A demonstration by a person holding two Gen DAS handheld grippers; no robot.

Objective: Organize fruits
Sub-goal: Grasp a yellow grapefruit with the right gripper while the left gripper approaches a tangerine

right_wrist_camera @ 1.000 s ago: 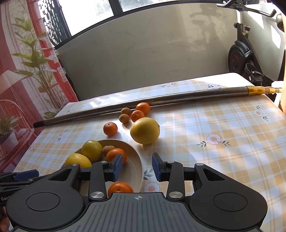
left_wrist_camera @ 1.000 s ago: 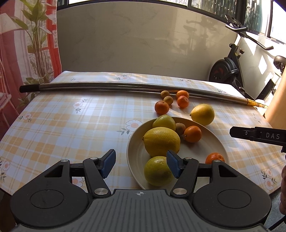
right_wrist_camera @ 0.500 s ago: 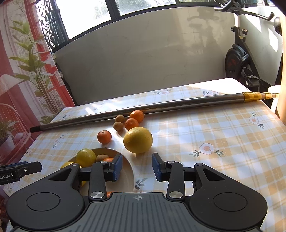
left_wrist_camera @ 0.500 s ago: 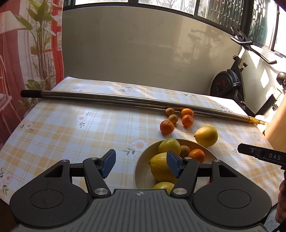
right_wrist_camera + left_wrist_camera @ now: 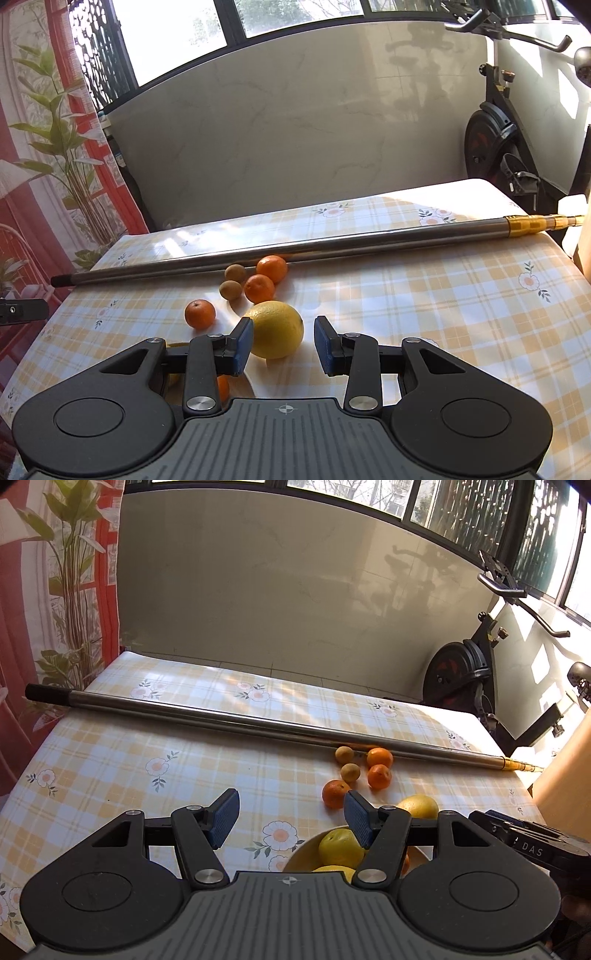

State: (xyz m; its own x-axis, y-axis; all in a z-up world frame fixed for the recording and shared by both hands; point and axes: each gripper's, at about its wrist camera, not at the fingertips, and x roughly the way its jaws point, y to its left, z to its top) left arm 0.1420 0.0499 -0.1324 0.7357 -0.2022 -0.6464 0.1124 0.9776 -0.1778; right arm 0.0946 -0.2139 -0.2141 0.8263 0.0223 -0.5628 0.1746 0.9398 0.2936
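Left gripper [image 5: 291, 821] and right gripper [image 5: 283, 345] both hover with fingers apart, empty. A large lemon [image 5: 276, 329] lies at 12 o'clock from the right gripper.

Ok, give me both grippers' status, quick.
Left gripper: open, holding nothing, above the tablecloth beside the plate.
Right gripper: open, holding nothing, aimed at the loose lemon.
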